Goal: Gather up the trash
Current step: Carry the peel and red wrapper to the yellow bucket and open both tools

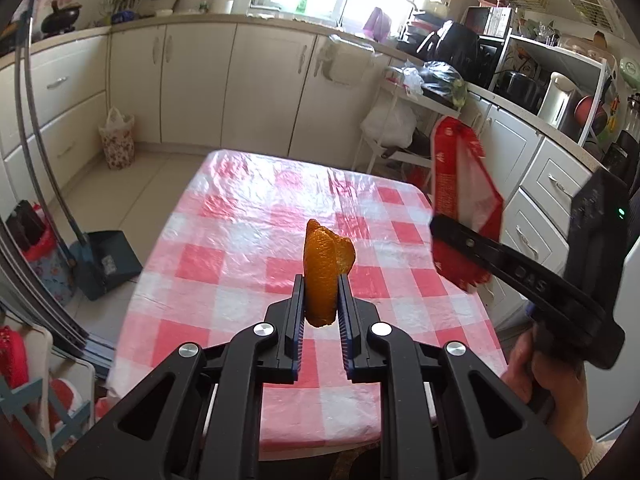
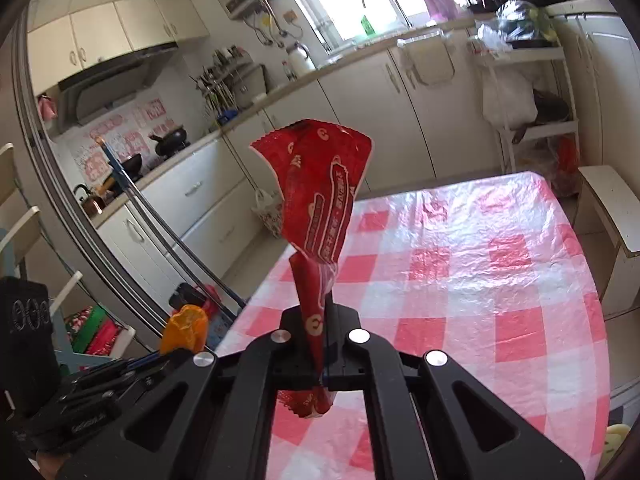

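Left wrist view: left gripper (image 1: 320, 292) pinches peel (image 1: 323, 276) above table (image 1: 240, 216); right gripper (image 2: 325, 316) clamps wrapper (image 2: 320, 196) above it.

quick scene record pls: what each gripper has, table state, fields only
left gripper: shut on orange peel, peel upright between the pads
right gripper: shut on red snack wrapper, wrapper sticking up past the fingertips
table: red-and-white checked cover under clear plastic, no trash visible on the part in view
height: both items held clear of the table
dustpan: on the floor left of the table
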The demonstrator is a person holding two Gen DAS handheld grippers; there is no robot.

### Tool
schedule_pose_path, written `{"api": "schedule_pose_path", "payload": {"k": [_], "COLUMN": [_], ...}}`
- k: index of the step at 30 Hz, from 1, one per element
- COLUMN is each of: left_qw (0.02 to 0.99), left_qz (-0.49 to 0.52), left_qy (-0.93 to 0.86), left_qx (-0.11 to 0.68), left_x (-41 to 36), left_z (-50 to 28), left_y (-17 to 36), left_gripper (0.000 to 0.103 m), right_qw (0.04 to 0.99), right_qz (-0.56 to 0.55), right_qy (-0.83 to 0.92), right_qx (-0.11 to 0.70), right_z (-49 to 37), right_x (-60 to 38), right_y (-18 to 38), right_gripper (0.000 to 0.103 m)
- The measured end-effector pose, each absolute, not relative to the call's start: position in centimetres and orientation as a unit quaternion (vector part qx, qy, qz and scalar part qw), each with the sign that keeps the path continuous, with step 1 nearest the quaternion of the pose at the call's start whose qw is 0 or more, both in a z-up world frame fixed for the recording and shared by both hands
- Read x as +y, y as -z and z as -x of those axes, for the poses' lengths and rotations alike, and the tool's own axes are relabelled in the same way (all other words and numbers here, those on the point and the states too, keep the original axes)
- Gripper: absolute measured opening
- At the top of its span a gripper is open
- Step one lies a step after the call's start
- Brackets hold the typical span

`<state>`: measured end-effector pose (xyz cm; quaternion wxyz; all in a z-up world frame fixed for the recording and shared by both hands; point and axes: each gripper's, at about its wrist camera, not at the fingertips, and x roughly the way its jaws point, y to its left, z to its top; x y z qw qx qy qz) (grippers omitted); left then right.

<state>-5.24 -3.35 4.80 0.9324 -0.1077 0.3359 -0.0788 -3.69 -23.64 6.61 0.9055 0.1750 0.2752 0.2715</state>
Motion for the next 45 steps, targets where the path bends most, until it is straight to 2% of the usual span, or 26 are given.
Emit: {"api": "schedule_pose_path", "payload": {"k": [5, 14, 29, 36, 45], "left_qw": [0.941, 0.952, 0.955, 0.936, 0.875], "left_qz": [0.101, 0.092, 0.058, 0.039, -0.011], "left_qy": [0.069, 0.076, 0.133, 0.213, 0.327], "left_qx": [0.316, 0.283, 0.257, 0.279, 0.358], "left_x": [-2.6, -3.4, -9.5, -16.4, -30.4], "left_z": [7.3, 10.3, 13.7, 14.4, 14.2], "left_y": [-6.4, -8.8, -11.1, -10.7, -6.5], "left_gripper": [0.015, 0.015, 0.015, 0.015, 0.015], "right_qw": [0.908, 0.917, 0.938, 0.946, 0.920], "right_qz": [-0.185, -0.174, -0.193, -0.198, -0.261], "right_qy": [-0.281, -0.262, -0.186, -0.107, 0.018], "right_qx": [0.248, 0.243, 0.222, 0.232, 0.293], "right_z": [7.0, 11.7, 16.9, 19.2, 21.2], "right_x": [-24.3, -26.6, -33.9, -39.0, -47.8], "right_y": [-7.8, -8.2, -8.1, -6.1, 1.4], "right_gripper": [0.002, 0.003, 0.003, 0.003, 0.005]}}
